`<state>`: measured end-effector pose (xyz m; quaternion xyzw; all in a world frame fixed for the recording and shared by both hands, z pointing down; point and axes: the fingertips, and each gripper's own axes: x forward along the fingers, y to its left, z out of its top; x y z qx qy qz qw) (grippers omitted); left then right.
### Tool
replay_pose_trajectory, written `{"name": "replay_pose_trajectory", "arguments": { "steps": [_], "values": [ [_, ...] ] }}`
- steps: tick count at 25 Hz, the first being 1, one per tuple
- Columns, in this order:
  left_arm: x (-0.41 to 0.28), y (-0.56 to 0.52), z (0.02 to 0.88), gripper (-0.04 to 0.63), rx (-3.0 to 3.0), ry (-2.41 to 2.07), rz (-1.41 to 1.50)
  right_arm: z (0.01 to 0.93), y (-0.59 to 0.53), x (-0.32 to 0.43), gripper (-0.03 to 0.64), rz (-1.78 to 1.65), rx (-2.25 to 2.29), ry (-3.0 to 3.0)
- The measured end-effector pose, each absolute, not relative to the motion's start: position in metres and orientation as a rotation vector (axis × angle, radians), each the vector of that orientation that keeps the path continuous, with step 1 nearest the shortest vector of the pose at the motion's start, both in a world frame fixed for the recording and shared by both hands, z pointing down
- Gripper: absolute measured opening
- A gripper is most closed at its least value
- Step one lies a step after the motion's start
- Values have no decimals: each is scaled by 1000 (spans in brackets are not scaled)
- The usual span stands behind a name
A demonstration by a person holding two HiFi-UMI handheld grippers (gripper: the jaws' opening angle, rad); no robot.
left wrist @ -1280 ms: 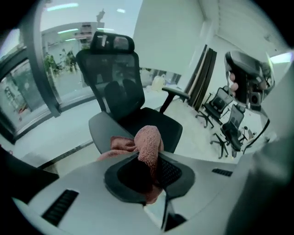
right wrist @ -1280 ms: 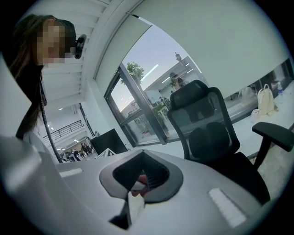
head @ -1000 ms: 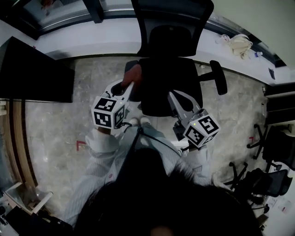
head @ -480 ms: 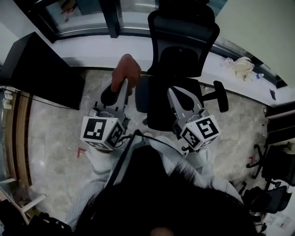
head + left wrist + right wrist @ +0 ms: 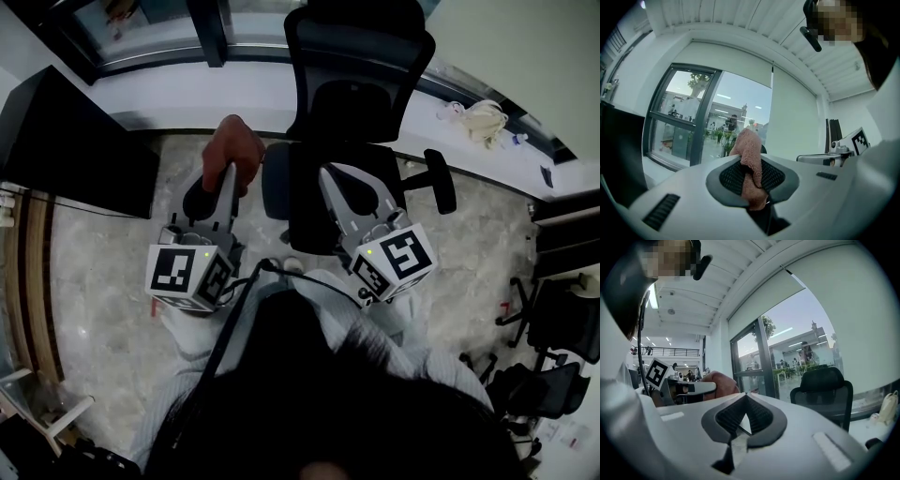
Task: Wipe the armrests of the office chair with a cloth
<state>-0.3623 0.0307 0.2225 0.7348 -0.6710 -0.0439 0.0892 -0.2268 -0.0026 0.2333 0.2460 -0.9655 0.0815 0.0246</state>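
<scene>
- Cloth (image 5: 749, 140) sits pinched in the left hand-held gripper (image 5: 751, 165), bunched past its tips, looks ready for wiping.
- Right hand-held gripper (image 5: 746, 401) is closed, empty; office chair (image 5: 361, 103) armrests (image 5: 441, 180) ahead of both.

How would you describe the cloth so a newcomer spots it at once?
Find the black office chair in the middle of the head view. Just to its left is the left gripper, with the cloth pinched at its tips. The cloth is the only soft, reddish-brown thing among black and white hardware.
</scene>
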Motion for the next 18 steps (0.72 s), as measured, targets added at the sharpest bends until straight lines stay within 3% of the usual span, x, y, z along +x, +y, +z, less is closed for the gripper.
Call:
{"name": "replay_pose_trajectory", "arguments": {
  "steps": [18],
  "values": [
    [-335,26,221,55,2269,-1927,-109,241,1,-212,0,258,811,-2949]
  ]
}}
